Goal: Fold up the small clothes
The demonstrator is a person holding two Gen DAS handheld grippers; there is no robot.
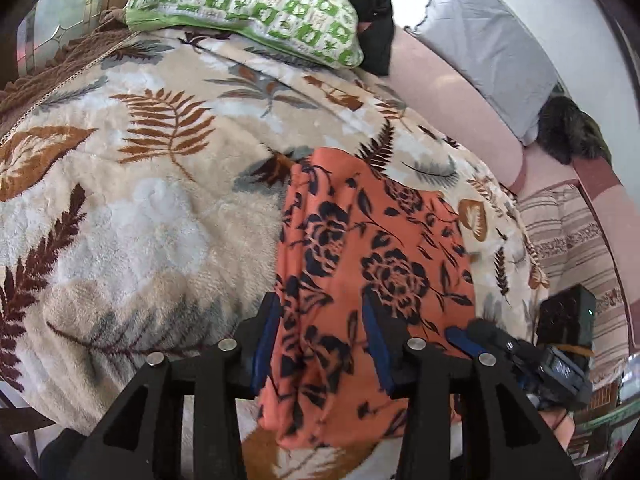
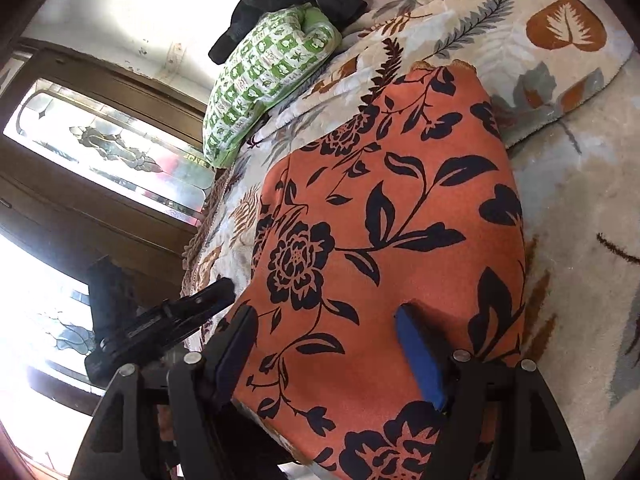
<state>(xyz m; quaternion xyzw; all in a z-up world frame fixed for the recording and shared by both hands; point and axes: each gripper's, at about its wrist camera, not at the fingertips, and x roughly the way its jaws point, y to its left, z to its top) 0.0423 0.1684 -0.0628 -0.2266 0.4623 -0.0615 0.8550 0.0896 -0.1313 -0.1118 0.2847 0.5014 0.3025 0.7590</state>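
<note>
- Left wrist view: the orange cloth [image 1: 360, 248] lies folded on the blanket [image 1: 140, 220], well below the green pillow [image 1: 248, 4], its near edge hanging over the bed edge.
- Left gripper [image 1: 320, 312] straddles that edge, jaws apart, pads not pressing; released.
- Right gripper [image 2: 324, 320] likewise stands spread over the cloth [image 2: 392, 220], grasping nothing.
- Judgement: a fold has been laid; for the next, pinch both near corners through all layers, lift level, and carry them toward the pillow [image 2: 264, 76] together so the edges meet.
- Only the left view shows the grey cushion [image 1: 488, 44]; only the right shows the window [image 2: 108, 152].
</note>
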